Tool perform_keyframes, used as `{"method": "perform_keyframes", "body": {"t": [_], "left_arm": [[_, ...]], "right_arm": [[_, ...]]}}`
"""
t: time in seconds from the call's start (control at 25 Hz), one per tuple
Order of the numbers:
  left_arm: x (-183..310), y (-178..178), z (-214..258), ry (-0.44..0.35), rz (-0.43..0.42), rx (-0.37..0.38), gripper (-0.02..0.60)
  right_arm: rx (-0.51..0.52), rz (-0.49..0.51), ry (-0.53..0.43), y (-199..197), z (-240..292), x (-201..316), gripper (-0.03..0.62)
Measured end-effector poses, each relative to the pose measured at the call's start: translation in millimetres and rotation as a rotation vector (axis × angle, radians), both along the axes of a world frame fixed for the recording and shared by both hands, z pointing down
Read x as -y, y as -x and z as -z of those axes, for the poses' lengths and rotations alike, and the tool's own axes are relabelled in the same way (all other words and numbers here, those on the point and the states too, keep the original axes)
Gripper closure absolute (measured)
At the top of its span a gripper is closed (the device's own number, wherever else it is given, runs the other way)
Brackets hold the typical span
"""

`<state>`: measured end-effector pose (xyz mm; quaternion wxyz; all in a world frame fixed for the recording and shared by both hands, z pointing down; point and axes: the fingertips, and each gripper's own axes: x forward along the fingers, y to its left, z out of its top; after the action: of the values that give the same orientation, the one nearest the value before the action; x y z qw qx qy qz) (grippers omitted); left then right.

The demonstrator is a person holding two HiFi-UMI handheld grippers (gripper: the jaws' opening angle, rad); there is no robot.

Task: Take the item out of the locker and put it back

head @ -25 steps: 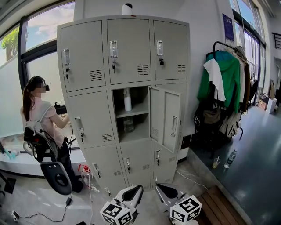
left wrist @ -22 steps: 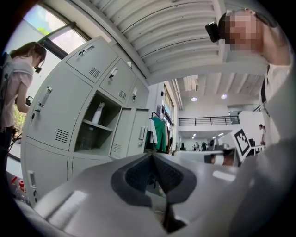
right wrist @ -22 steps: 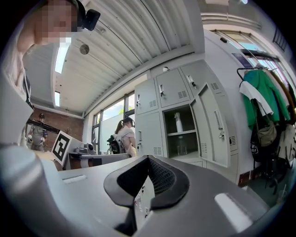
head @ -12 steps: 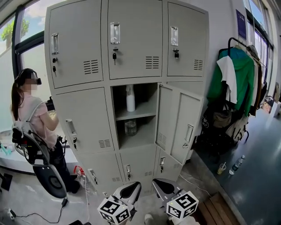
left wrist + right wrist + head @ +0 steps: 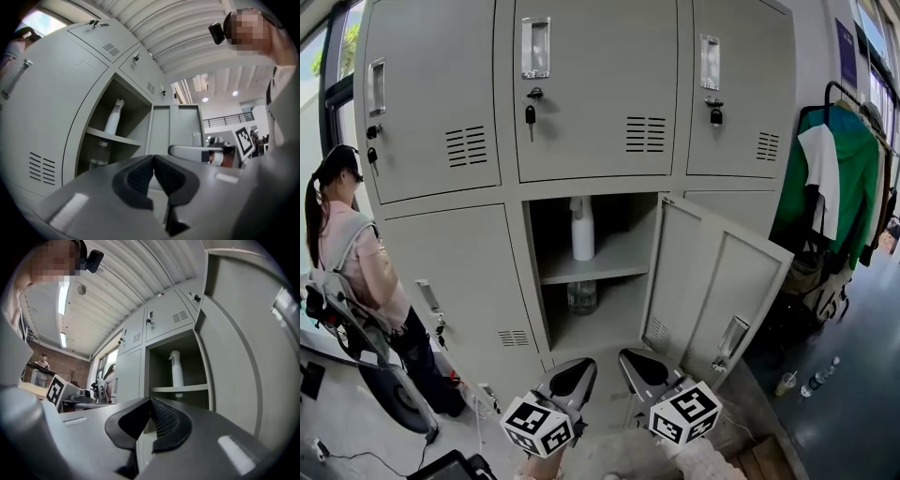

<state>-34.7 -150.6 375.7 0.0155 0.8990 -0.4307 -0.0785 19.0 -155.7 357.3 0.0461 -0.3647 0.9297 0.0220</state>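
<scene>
Spray bottle, judged light, slick and best gripped round its body, is being stored on the locker shelf mid-frame while left gripper and right gripper are being held closed, empty.

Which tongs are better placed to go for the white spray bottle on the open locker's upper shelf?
Probably left. The left tongs sit almost in line with the white plastic spray bottle; the right tongs are nearer the open grey metal door, which juts out on that side. Both are shut and empty.
</scene>
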Motion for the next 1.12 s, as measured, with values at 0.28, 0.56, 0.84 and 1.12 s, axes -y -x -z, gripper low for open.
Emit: {"method": "perform_keyframes", "body": {"t": [0.28,0.56,0.84,1.12], "left_arm": [[59.3,1.3,2.1,-0.001,0.035,-0.020,0.574],[81.5,3.7,-0.3,0.022,0.040,-0.014,0.574],[95.1,7.3,5.4,0.031,0.024,0.000,0.574],[107.6,15.8,12.7,0.019,0.026,0.002,0.574]], "right_arm": [[-0.007,0.030,-0.001,6.7,0.8,60.7,0.602],[0.002,0.025,0.006,13.5,3.1,81.9,0.602],[0.008,-0.018,0.003,14.2,13.8,100.2,0.598],[-0.020,-0.034,-0.055,29.1,36.4,127.4,0.553]]}}
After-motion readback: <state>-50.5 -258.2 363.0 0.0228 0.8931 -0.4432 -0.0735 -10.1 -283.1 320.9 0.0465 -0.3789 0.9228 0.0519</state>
